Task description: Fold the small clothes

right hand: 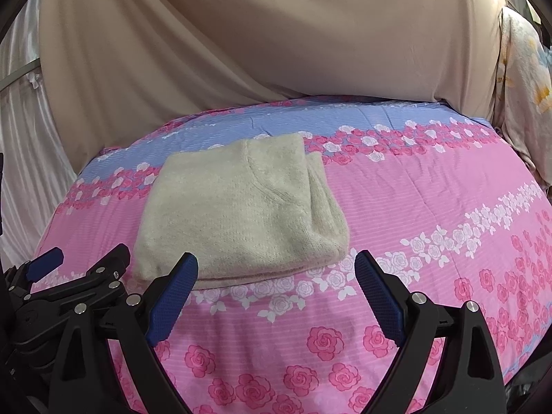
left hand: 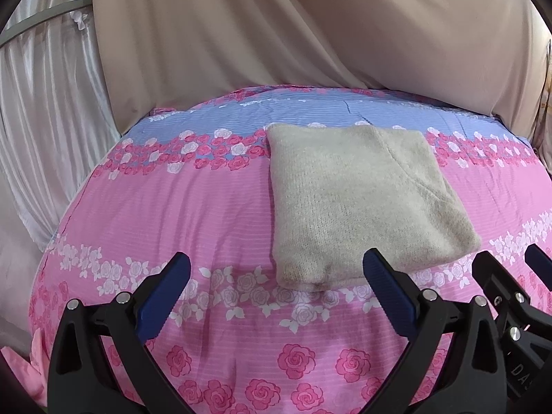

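Your folded cream knitted sweater [left hand: 362, 203] lies flat on the bed's pink and blue rose-print sheet [left hand: 193, 214], straddling the band where the pink stripe meets the blue one. It forms a neat rectangle, with its layered edges stacked along the sweater's right side in the right wrist view [right hand: 241, 210].

Your left gripper [left hand: 276, 286] hovers just short of the sweater's near edge, its jaws spread wide and holding nothing. Your right gripper [right hand: 276, 286] sits at the sweater's near right corner, jaws likewise spread wide and empty. Neither one touches the knit.

Beyond the sweater's far edge, a beige draped cloth [left hand: 276, 27] hangs behind the bed. White satin curtains [left hand: 45, 110] hang to the sweater's left.
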Motion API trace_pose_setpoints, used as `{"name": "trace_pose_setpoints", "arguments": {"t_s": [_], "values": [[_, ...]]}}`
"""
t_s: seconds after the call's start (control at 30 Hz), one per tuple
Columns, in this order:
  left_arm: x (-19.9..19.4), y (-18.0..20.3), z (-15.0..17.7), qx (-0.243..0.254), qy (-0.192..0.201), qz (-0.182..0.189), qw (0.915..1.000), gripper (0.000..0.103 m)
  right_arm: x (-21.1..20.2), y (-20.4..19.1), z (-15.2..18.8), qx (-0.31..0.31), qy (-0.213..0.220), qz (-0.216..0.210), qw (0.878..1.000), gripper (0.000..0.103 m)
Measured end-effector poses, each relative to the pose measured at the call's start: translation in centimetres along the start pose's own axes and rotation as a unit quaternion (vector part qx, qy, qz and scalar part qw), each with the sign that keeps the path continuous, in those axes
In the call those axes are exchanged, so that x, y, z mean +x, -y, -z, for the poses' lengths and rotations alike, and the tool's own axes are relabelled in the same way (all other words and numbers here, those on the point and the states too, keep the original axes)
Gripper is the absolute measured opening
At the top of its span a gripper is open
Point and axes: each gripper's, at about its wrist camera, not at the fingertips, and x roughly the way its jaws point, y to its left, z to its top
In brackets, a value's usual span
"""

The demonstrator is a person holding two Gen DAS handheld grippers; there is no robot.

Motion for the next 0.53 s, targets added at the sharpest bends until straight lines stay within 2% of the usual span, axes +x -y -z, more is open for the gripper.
{"name": "trace_pose_setpoints", "arguments": {"t_s": [0.53], "values": [[0.63, -0.11, -0.13, 0.005, -0.008, -0.006, 0.9999, 0.097, 0.50, 0.37, 0.20, 0.001, -0.005, 0.002, 1.000, 0.090]]}}
